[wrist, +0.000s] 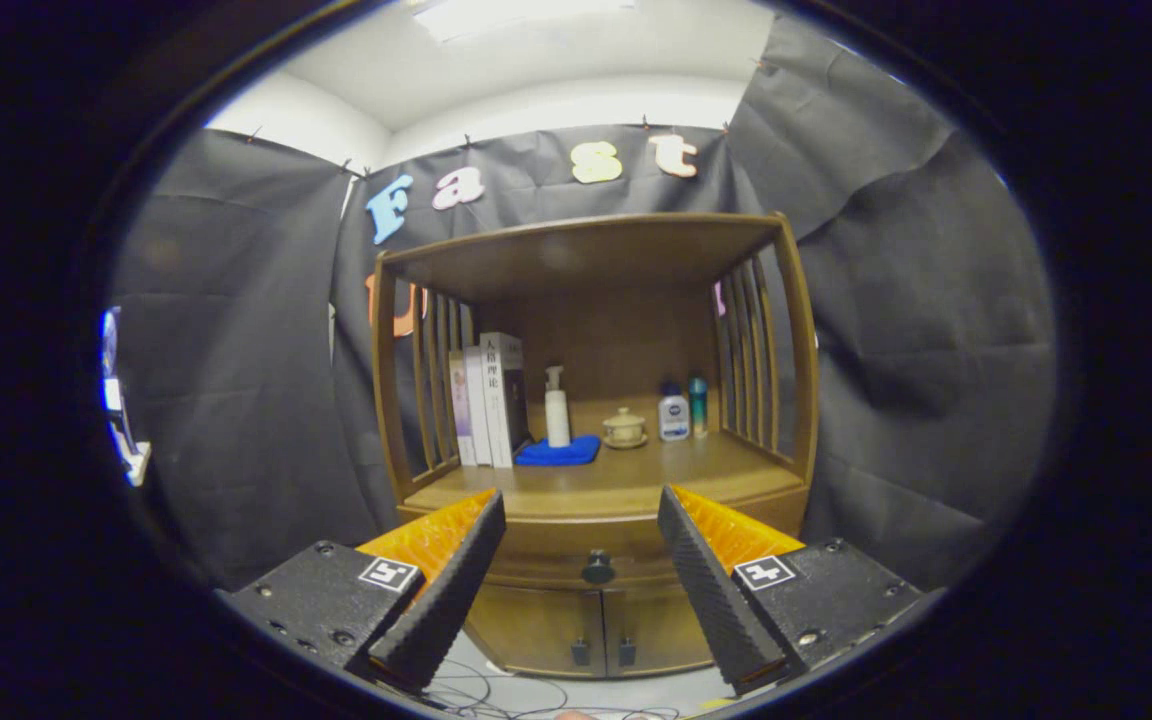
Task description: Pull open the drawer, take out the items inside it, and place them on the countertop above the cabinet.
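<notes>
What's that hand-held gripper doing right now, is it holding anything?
Hand-held gripper: open, holding nothing; its fingers are spread apart, with the closed drawer's knob seen between them, some way ahead and untouched.

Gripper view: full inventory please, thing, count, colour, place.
cabinet: 1, brown wood, ahead of the gripper, slatted sides
countertop: 1, brown, bears the items below
drawer: 1, brown, shut, under the countertop
drawer knob: 1, dark, seen between the fingers
lower doors: 2, brown, shut
books: about 3, white and pale, upright at left slats
pump bottle: 1, white, right of books
cloth: 1, blue, at pump bottle's base
lidded cup: 1, beige, on saucer, mid-shelf
bottles: 2, white-and-blue and teal, by right slats
cables: several, dark, floor
gripper: 1, jaws open, short of the knob
</notes>
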### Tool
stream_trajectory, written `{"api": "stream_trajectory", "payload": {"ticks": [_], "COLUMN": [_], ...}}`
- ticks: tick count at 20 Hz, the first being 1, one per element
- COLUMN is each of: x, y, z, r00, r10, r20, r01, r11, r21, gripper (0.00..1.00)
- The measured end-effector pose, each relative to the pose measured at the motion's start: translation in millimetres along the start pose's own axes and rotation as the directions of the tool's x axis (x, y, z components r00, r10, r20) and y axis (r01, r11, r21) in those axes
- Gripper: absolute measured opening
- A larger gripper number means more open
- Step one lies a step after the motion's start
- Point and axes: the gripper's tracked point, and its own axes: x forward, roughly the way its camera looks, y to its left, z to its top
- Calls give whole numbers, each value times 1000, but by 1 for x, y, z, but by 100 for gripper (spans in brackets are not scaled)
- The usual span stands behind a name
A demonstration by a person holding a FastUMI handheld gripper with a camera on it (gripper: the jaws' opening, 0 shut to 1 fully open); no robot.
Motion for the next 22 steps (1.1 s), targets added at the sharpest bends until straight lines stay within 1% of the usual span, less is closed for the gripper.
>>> {"api": "stream_trajectory", "payload": {"ticks": [3,6,8,11,13,18,22], "x": [0,11,24,45,57,97,137], "y": [-6,-4,-8,-10,-8,-8,-22], "z": [-6,-26,-35,-48,-54,-84,-117], "r00": [1000,998,998,997,998,997,992], "r10": [-7,8,4,-9,-5,-8,-44], "r20": [-7,-54,-68,-71,-66,-74,-119], "r01": [6,-9,-5,8,3,8,43], "r11": [1000,1000,1000,1000,1000,1000,999], "r21": [-17,-9,-5,-24,-30,1,-9], "gripper": [100,100,100,96,95,91,81]}}
